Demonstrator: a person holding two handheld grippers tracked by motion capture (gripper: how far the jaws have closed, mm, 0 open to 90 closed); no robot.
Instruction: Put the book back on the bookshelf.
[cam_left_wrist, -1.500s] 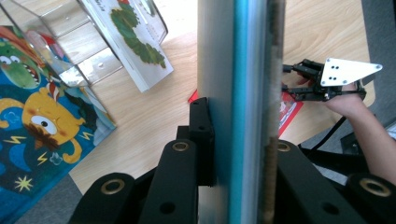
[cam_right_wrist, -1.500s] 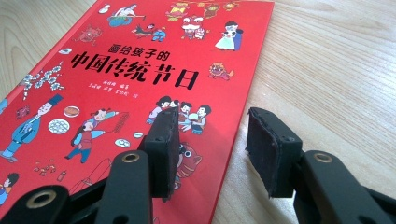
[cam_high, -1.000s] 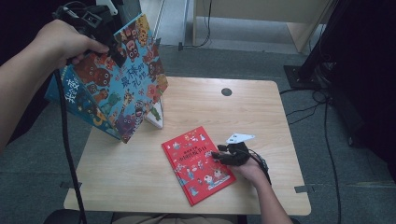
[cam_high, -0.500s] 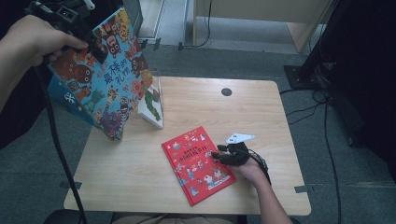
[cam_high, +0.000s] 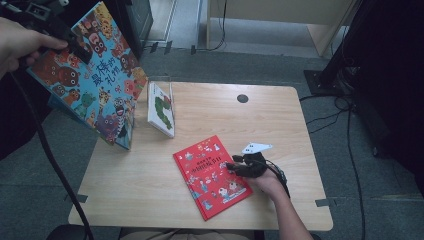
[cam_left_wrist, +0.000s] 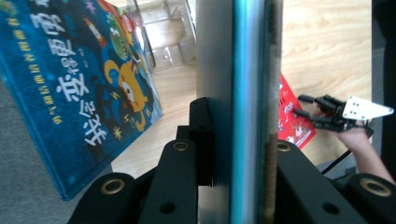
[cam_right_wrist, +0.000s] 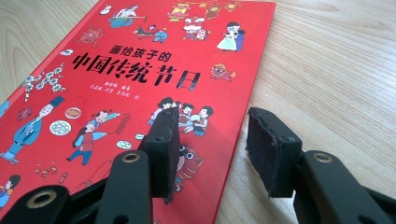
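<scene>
Wooden table (cam_high: 150, 200) seen from above, forearms entering from below and from the left edge.

Left gripper (cam_high: 67, 42) raised at upper left, off the table's left side, jaws clamped on the top edge of a big blue picture book (cam_high: 92, 80) — cover crowded with cartoon animals, hanging tilted, lower corner near the table's left edge. In the left gripper view, the same book edge-on (cam_left_wrist: 240, 93) between the two black jaws, pressed tight from both sides. Beside it in that view, another blue book (cam_left_wrist: 79, 84) with yellow characters, leaning, over a grey floor.

Right gripper (cam_high: 235, 167) low over the table's right half, jaws partly apart, nothing between them. One jaw over the right margin of a red picture book (cam_high: 210, 175), the other over bare wood just beside the book's edge; contact with the cover hard to judge. Red book lying flat, cover up, near the front of the table, turned slightly askew.

Small white book (cam_high: 161, 110) with a green caterpillar picture standing propped in a clear holder near the table's back left.
</scene>
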